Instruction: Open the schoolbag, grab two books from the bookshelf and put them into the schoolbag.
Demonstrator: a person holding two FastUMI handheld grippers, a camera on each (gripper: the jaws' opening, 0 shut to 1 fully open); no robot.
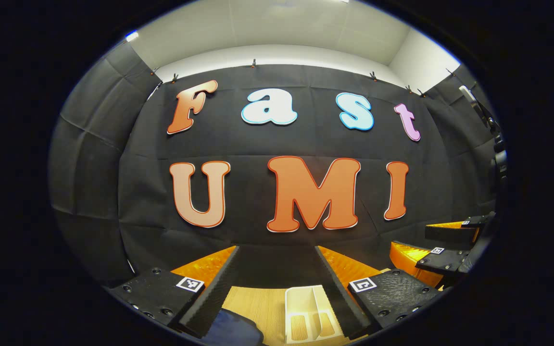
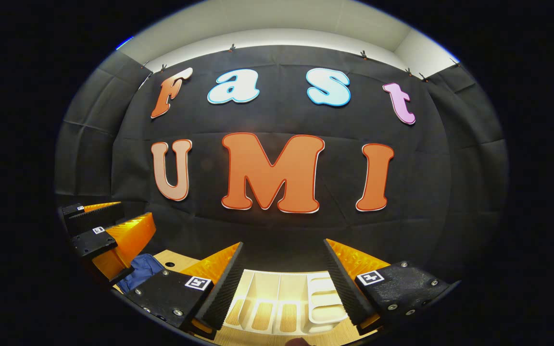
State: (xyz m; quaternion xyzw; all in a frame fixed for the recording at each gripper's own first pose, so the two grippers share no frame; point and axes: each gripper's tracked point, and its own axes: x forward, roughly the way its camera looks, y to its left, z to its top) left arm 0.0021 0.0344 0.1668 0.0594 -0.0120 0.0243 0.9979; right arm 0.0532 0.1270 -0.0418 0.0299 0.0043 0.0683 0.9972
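Both grippers' jaws released, empty; left gripper (image 1: 277, 269), right gripper (image 2: 284, 269) above bookshelf (image 2: 282, 298); schoolbag (image 2: 140, 271) beside.

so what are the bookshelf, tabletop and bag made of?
Bookshelf: looks like cream moulded plastic, smooth, rounded slot dividers. Tabletop: light wood or wood-look laminate, with visible grain lines. Bag: dark blue fabric, soft folds, probably woven textile.

The right gripper (image 2: 282, 278) hangs with its jaws wide apart above a white bookshelf (image 2: 282, 300) on the wooden table (image 2: 173, 259). The left gripper (image 2: 108, 235) is off to the left, above a blue schoolbag (image 2: 140, 271).
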